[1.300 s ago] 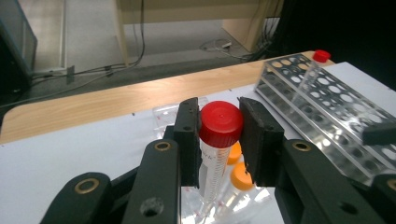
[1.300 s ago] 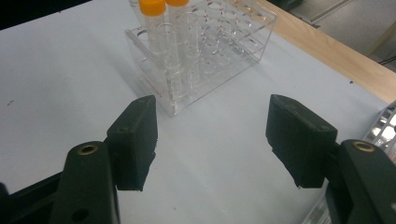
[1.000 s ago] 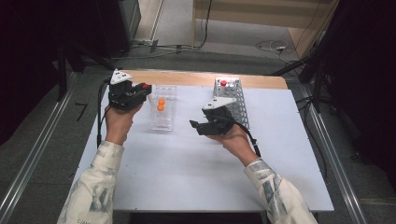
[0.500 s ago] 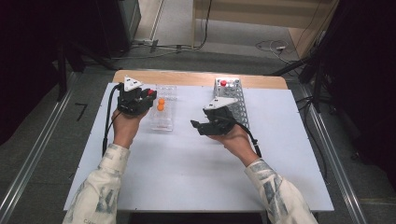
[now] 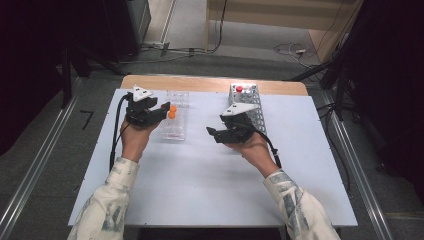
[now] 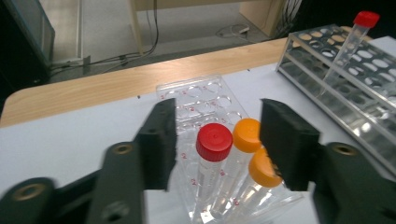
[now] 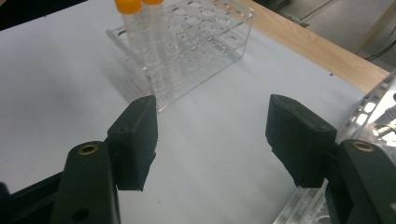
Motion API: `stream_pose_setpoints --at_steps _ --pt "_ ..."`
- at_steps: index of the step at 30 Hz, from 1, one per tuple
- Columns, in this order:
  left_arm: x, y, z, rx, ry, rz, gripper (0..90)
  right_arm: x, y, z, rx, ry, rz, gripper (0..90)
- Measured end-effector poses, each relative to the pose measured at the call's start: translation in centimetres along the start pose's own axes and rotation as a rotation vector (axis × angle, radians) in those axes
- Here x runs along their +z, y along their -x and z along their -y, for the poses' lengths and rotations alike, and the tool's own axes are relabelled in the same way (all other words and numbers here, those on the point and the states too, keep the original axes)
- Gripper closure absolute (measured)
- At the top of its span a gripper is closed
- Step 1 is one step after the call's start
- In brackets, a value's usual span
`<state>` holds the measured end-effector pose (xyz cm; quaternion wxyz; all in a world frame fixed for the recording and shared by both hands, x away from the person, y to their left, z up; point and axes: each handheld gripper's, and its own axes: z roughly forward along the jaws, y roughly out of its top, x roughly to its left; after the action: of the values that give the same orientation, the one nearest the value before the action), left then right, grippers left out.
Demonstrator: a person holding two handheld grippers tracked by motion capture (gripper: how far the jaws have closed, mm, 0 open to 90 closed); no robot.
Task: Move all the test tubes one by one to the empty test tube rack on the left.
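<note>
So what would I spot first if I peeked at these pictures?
Probably the bright caps: a red-capped tube and two orange-capped tubes standing in the clear rack, right between the open jaws of the left gripper. Next, the metal rack at the table's far right side, holding one more red-capped tube, with the right gripper open beside it.
</note>
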<state>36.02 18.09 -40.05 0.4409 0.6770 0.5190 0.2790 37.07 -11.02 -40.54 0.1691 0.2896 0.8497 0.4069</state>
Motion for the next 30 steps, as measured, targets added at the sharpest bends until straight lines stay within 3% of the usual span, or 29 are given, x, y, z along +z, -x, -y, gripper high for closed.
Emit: stream_pose_setpoints --at_steps 3,10,16,21,30 --pt "-0.5 0.0 0.5 -0.061 0.017 0.028 28.2 -0.4 1.0 0.1 0.032 0.015 0.016 32.9" --pt "-1.7 0.1 0.9 -0.094 0.04 0.058 24.3 -1.0 4.6 0.6 0.142 0.084 0.136 36.1" --pt "-2.3 -0.1 1.0 -0.101 0.045 0.068 24.4 0.2 7.4 1.0 0.215 0.07 0.227 37.1" --pt "-2.4 0.0 1.0 -0.108 0.052 0.076 24.5 1.3 9.0 0.3 0.224 0.054 0.273 40.4" --pt "-2.8 -0.2 0.8 -0.123 0.07 0.081 21.4 3.8 10.3 -0.4 0.236 0.012 0.285 48.4"
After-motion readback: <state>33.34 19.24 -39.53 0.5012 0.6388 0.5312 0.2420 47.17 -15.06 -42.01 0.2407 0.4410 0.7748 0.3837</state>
